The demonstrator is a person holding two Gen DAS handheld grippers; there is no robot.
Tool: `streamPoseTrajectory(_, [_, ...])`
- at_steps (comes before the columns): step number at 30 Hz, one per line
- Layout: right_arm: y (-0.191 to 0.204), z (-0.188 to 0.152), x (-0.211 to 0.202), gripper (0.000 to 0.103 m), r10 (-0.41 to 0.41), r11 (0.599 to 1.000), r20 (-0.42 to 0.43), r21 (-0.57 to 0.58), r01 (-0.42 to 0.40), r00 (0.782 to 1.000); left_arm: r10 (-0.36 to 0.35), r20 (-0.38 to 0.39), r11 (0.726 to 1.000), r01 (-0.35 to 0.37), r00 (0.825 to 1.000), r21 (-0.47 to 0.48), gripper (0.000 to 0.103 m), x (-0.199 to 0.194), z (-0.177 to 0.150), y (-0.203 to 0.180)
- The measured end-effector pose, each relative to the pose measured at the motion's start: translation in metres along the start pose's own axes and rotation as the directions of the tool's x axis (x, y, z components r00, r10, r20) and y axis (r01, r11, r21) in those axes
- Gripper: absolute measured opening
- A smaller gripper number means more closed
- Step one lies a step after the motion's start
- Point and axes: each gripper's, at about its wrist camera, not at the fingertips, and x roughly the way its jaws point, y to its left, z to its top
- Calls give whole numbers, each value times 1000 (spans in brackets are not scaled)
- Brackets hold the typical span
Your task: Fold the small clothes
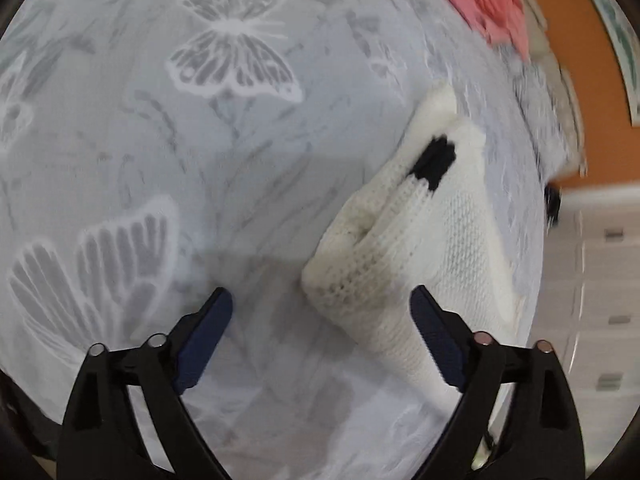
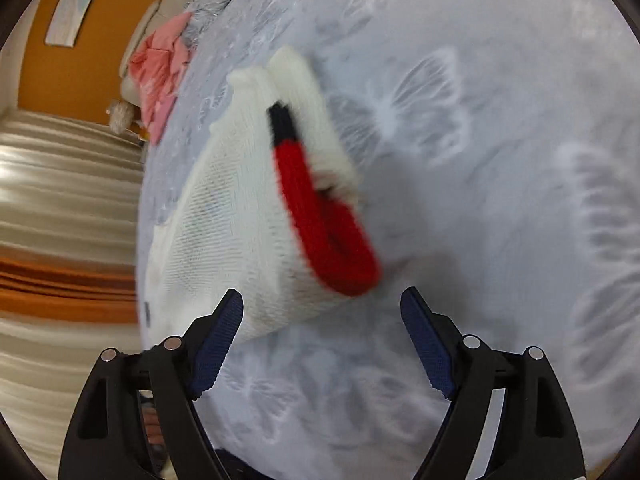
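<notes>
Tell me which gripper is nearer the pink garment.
Can't tell. From the left gripper, the pink garment lies far ahead-right; from the right gripper, far ahead-left.

From the left gripper (image 1: 322, 300) we look down its fingers, close over the bedspread (image 1: 240, 180), the white knit (image 1: 440, 240) to our right; from the right gripper (image 2: 322, 300) we look likewise, the knit (image 2: 240, 220) to our left. Both views share it and the pink cloth (image 1: 484, 0) (image 2: 160, 76)
</notes>
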Motion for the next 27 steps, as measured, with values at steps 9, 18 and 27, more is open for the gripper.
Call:
streamPoseTrajectory(9, [29,23,-24,9,41,996,136,70,-51,990,-73,-14,996,72,997,-52,9,-13,13,-23])
streamPoseTrajectory(18, [-29,-61,-78,8,-154,988,23,22,153,988,-24,-163,997,12,986,-77,9,-71,-39,60])
streamPoseTrajectory(27, [-53,-86,-83,37,-235,971,-1,36,235,972,34,-192,999,-35,981,-4,24,-81,-68,77])
